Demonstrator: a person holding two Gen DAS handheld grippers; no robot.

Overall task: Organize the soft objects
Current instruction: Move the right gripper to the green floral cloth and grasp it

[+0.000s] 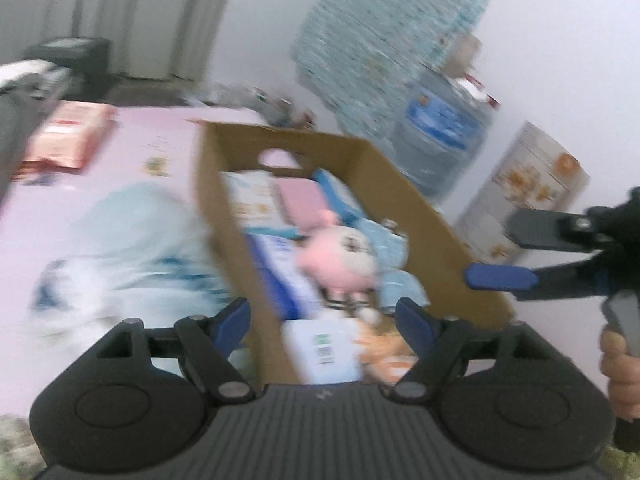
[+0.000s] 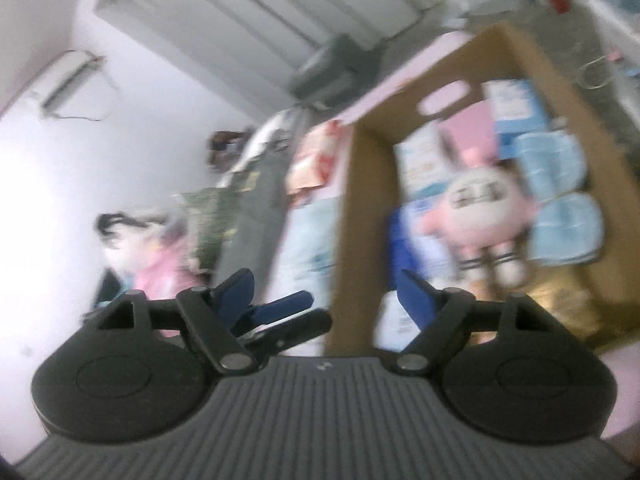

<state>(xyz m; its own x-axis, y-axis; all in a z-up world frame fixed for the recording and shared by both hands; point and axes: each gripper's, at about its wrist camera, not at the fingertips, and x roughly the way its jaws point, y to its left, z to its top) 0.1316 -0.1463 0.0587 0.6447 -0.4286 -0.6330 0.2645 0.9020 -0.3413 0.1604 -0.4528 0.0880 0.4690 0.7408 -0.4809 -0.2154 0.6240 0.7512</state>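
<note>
- The room had pale walls, a curtain at the far left and a water jug [image 1: 440,136] against the far wall; the things lay on a pink surface [image 1: 132,160] that could have been a bed or a covered tabletop, the blur left that open.
- A cardboard box [image 1: 404,184] stood on that surface, already well filled: a pink plush doll [image 1: 340,256] lay on top near the middle, with pale blue soft packs [image 2: 560,200] to its right and flat packets beneath and behind it.
- Judged from that, much of the sorting seemed done.
- A pale blue and white bundle [image 1: 132,240] lay outside the box, just to its left, and a red-and-white packet [image 1: 68,140] sat farther off at the far left, so some items apparently remained to go in.
- The left tool [image 1: 322,316] was released, its jaws spread wide with nothing between them, near the box's close end.
- The right tool [image 2: 324,292] was likewise released and empty, to the right of the box.
- Motion blur smeared both views, so labels and the make-up of the bundle could not be read.
- The box's near wall and its lowest layer were hidden behind the tools.
</note>
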